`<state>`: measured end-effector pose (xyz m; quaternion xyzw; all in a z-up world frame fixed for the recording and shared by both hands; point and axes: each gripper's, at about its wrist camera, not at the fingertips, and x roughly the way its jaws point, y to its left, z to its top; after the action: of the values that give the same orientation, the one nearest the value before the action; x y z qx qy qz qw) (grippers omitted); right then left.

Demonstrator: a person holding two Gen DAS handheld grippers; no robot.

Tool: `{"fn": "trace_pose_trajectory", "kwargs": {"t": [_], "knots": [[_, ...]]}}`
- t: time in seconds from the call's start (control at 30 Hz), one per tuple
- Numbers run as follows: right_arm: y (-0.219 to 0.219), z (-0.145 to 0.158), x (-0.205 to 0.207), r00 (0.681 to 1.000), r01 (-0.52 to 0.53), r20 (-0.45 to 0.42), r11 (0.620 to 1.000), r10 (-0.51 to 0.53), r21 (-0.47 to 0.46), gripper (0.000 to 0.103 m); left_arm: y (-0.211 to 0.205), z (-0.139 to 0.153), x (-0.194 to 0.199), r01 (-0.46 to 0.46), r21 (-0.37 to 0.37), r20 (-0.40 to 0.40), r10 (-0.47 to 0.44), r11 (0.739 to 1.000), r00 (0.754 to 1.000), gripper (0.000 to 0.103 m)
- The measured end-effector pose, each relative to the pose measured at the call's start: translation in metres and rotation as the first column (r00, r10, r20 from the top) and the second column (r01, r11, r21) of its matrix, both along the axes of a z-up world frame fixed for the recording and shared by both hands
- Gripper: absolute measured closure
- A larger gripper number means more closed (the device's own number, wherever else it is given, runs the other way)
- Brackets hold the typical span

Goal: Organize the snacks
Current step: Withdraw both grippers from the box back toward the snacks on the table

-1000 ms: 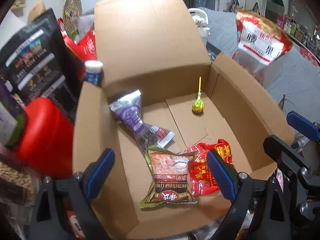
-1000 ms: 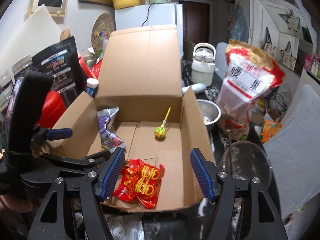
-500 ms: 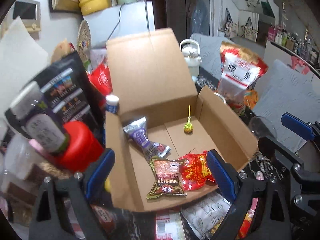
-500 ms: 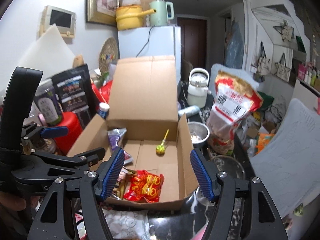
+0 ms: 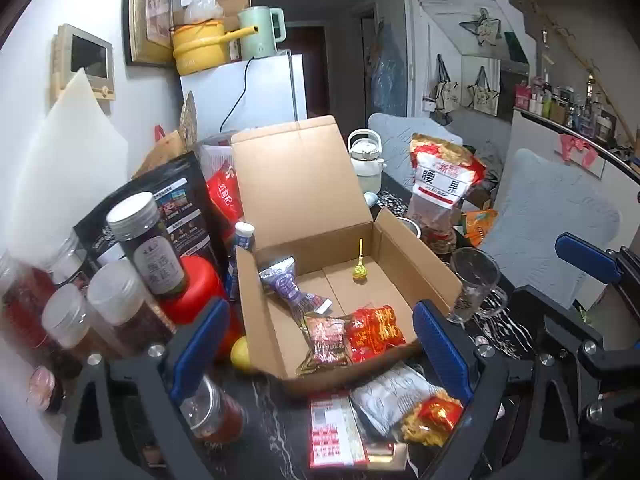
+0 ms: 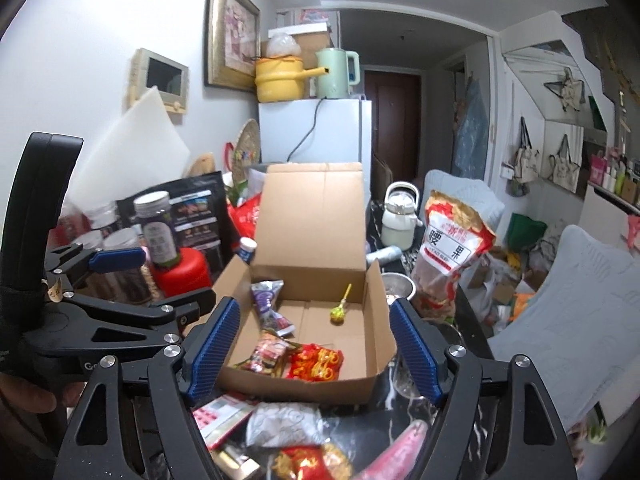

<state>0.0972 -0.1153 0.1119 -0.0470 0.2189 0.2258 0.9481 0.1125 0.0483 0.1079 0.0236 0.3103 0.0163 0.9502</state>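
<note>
Sitting atop the white fridge (image 6: 316,132): yellow pot (image 6: 280,80) and green electric kettle (image 6: 334,74). Hanging left of fridge: framed picture (image 6: 232,30). Standing right of fridge: white kettle (image 6: 398,216).

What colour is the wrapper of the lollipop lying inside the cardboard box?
The lollipop has a yellow-green wrapper and a yellow stick; it shows best in the left wrist view.

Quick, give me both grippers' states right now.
Left gripper: open, holding nothing.
Right gripper: open, jaws just widened, nothing between them.
</note>
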Motion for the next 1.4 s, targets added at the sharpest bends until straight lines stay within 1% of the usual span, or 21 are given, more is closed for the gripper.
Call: {"fn": "trace_pose_trajectory", "kwargs": {"t": [0.17,0.3,0.4,0.57,0.7,0.97,1.27,1.4], "knots": [[-0.005,0.007,-0.030,1.000,0.004,0.026,1.000,-0.004,0.001,0.023,-0.003,0.005,-0.028,0.010,0.010,0.016,-0.010,1.000,1.000,0.009],[-0.009,0.008,-0.051,0.999,0.004,0.039,1.000,-0.004,0.004,0.023,-0.003,0.005,-0.050,0.022,0.004,0.022,-0.022,1.000,1.000,0.009],[-0.012,0.007,-0.069,0.999,0.007,0.046,1.000,-0.007,0.008,0.023,-0.004,0.001,-0.067,0.027,-0.005,0.022,-0.026,1.000,0.999,0.009],[-0.016,0.000,-0.093,1.000,0.002,0.029,1.000,-0.003,0.018,0.023,-0.006,-0.008,-0.090,0.058,-0.018,0.010,-0.058,0.998,0.998,0.009],[-0.018,-0.013,-0.111,1.000,0.005,0.006,1.000,-0.005,0.020,0.023,-0.009,-0.019,-0.103,0.070,-0.012,-0.016,-0.070,0.997,0.997,0.009],[-0.023,-0.042,-0.130,0.998,0.022,-0.066,0.999,-0.020,0.029,0.023,-0.013,-0.049,-0.117,0.099,-0.016,-0.075,-0.100,0.995,0.992,0.009],[-0.029,-0.077,-0.137,0.989,0.043,-0.143,0.998,-0.037,0.041,0.023,-0.013,-0.087,-0.119,0.124,-0.078,-0.150,-0.135,0.989,0.979,0.009],[-0.034,-0.093,-0.136,0.982,0.057,-0.183,0.997,-0.046,0.055,0.023,-0.015,-0.105,-0.114,0.115,-0.096,-0.183,-0.131,0.989,0.974,0.009]]}}
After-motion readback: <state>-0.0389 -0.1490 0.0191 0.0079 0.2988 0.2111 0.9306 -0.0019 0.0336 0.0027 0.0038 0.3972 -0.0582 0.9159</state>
